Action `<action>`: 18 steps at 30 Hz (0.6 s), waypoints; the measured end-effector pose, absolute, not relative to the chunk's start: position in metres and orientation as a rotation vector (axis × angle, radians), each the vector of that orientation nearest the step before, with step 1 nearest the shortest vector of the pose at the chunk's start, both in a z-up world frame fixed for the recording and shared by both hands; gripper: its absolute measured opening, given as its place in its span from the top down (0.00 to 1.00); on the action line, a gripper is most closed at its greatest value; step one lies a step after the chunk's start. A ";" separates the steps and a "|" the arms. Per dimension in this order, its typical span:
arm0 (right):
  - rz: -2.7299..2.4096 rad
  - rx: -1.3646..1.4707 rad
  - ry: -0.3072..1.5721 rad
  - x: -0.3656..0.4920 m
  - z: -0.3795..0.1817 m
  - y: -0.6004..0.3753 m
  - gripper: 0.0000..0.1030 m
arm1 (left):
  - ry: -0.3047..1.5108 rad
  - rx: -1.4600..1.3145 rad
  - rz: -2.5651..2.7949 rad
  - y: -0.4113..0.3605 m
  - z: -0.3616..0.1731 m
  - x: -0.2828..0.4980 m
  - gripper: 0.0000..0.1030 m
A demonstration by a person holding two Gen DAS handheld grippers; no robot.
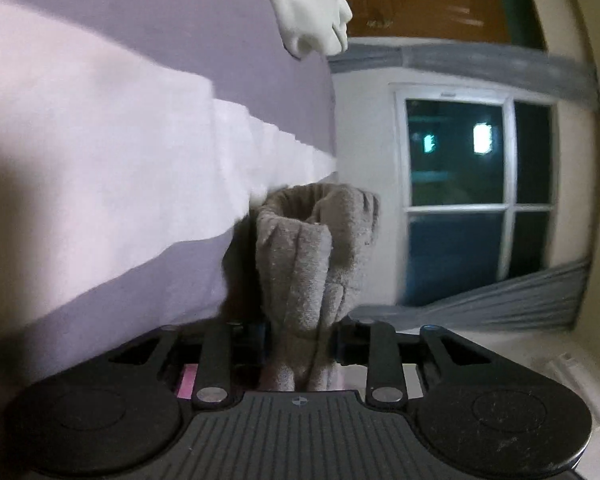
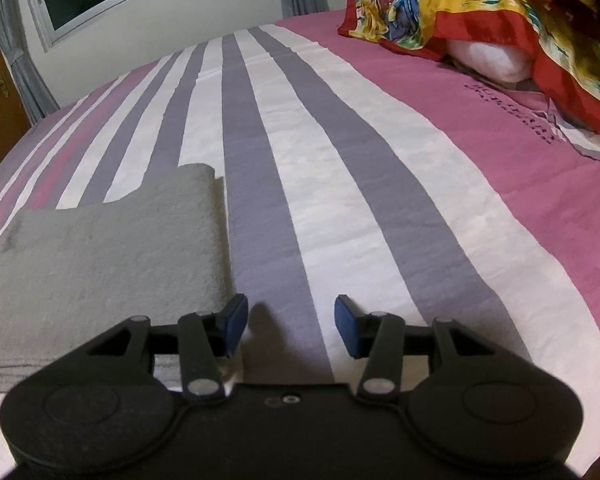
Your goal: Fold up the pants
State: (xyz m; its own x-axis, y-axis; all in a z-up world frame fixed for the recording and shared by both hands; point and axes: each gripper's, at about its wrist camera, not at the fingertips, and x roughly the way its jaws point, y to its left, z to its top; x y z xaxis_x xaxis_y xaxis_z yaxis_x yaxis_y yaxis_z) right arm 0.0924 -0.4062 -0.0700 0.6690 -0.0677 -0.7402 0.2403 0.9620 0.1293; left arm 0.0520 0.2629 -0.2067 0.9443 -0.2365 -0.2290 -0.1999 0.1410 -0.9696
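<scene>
Grey fleece: a bunched edge of the pants (image 1: 316, 256) is seen pinched in the left gripper (image 1: 300, 344), the cloth standing up in a thick roll between its fingers.
Pants, position: in the right wrist view the grey pants (image 2: 100, 264) are laid flat and already doubled on the striped bedspread (image 2: 340, 200), at the near left of the bed.
Left fingers: pressed onto the fleece from both sides; the pads themselves are mostly hidden by the cloth.
Right fingers: spread apart with nothing between them; the right gripper (image 2: 288, 326) is held over a grey stripe, just beside the right edge of the pants, its left pad (image 2: 234, 322) close to that edge.
Step in hand: judged to be a fold being carried over, with one end lifted by the left gripper.
How it is done well: the pinched layers should be kept together so none slips out; the lifted end should be carried level and laid edge to edge over the flat part; the free edge could be pinned by the right gripper so that the pile is not dragged.
Risk: thick fleece may sag or bunch if only one corner is carried.
Writing: dark stitched lettering (image 2: 508, 98) is seen on the pink part of the cover, too blurred to be read.
Brands, labels: none legible on pants or grippers.
</scene>
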 end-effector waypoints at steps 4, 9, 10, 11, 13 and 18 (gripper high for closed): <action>-0.180 0.263 0.803 0.090 -0.069 -0.413 0.54 | 0.418 -1.393 -0.020 0.267 -0.198 0.056 0.68; -0.184 0.331 0.768 0.085 -0.066 -0.423 0.54 | 0.433 -1.157 -0.076 0.252 -0.137 0.062 0.76; -0.187 0.347 0.762 0.084 -0.065 -0.426 0.54 | 0.431 -1.122 -0.096 0.246 -0.125 0.066 0.76; -0.193 0.364 0.753 0.083 -0.065 -0.429 0.55 | 0.429 -1.076 -0.123 0.237 -0.110 0.072 0.76; -0.211 0.391 0.730 0.081 -0.064 -0.435 0.54 | 0.432 -0.968 -0.159 0.213 -0.081 0.080 0.76; -0.374 0.374 0.666 0.076 -0.061 -0.447 0.53 | 0.439 -0.753 -0.274 0.148 -0.015 0.114 0.76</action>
State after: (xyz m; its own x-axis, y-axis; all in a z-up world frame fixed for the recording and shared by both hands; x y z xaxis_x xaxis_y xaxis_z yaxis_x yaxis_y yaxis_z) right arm 0.0756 -0.4475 -0.0606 0.7251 -0.2132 -0.6548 0.4480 0.8681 0.2135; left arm 0.1142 0.1476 -0.0146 0.8751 -0.3916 -0.2844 0.0832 0.7006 -0.7087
